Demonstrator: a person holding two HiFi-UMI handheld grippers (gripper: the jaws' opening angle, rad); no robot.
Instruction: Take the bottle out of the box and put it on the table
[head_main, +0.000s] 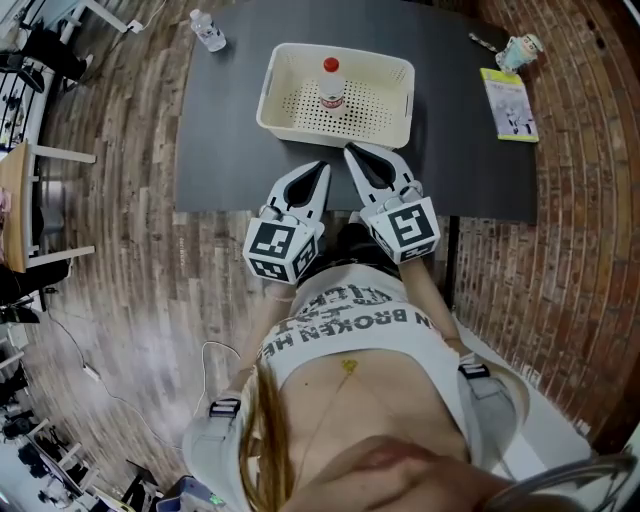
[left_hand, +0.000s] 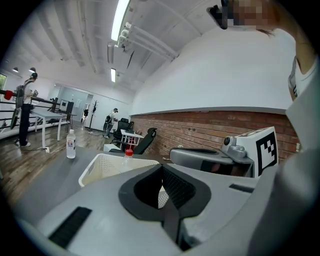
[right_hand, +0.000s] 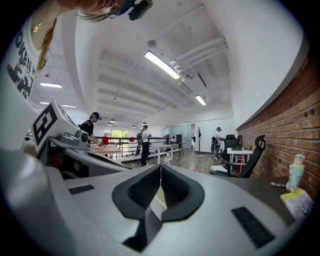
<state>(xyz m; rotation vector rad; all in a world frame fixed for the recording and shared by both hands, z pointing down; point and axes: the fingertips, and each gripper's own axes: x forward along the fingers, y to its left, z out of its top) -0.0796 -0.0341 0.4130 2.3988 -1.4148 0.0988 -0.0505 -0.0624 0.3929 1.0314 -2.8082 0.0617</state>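
A clear bottle with a red cap (head_main: 331, 85) stands upright inside the cream perforated box (head_main: 290, 62) on the dark table (head_main: 220, 150). In the left gripper view the box (left_hand: 100, 167) and the bottle's cap (left_hand: 129, 153) show just past the jaws. My left gripper (head_main: 322, 166) is shut and empty, its tips near the table's front edge, short of the box. My right gripper (head_main: 350, 151) is beside it, also shut with nothing held, pointing at the box's near wall. The jaw tips meet in the left gripper view (left_hand: 161, 168) and in the right gripper view (right_hand: 160, 167).
A second clear bottle (head_main: 208, 30) stands at the table's far left corner. At the right end lie a yellow-green booklet (head_main: 508, 103) and a small figure-shaped container (head_main: 521, 48). A brick wall runs along the right. Other people and desks are in the room beyond.
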